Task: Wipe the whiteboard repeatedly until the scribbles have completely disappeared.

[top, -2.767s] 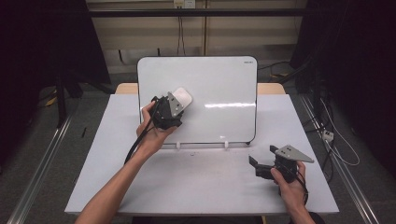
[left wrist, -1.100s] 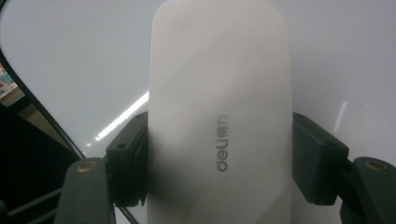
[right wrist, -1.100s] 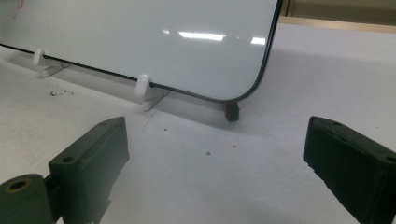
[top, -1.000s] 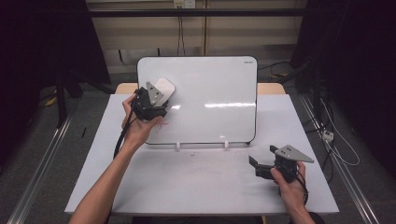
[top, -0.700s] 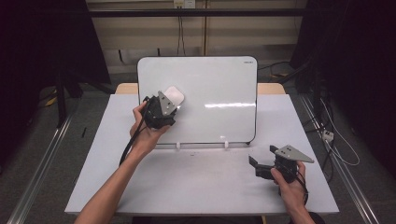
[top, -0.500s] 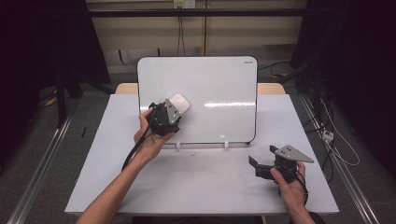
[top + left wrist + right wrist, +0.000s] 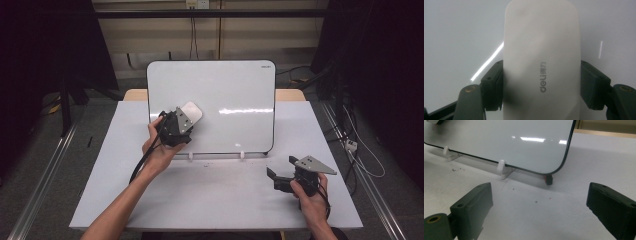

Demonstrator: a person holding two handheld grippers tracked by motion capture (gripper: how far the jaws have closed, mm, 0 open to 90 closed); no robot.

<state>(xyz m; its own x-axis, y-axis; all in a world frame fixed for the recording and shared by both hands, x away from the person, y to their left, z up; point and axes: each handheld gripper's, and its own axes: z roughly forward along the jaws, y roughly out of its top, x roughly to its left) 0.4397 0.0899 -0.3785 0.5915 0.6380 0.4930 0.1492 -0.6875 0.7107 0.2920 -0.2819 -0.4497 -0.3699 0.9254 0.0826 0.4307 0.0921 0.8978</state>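
Note:
A white whiteboard (image 7: 225, 95) stands tilted on small white feet (image 7: 502, 167) at the back of the table. My left gripper (image 7: 186, 120) is shut on a white board eraser (image 7: 190, 112) with a grey "deli" mark (image 7: 541, 57), and holds it against the board's lower left part. In the left gripper view both black pads (image 7: 492, 87) press the eraser's sides. My right gripper (image 7: 276, 181) rests on the table at the front right, open, its jaws wide apart with nothing between them. It faces the board's lower right corner (image 7: 559, 168).
The white table (image 7: 215, 200) has free surface in front of the board. Small dark crumbs (image 7: 456, 169) lie by the board's feet. A red-and-black foot (image 7: 548, 179) sits under the board's right corner. Cables (image 7: 360, 145) hang off the table's right side.
My left gripper has slid the eraser down and to the right across the board's left part. The right gripper has stayed where it was.

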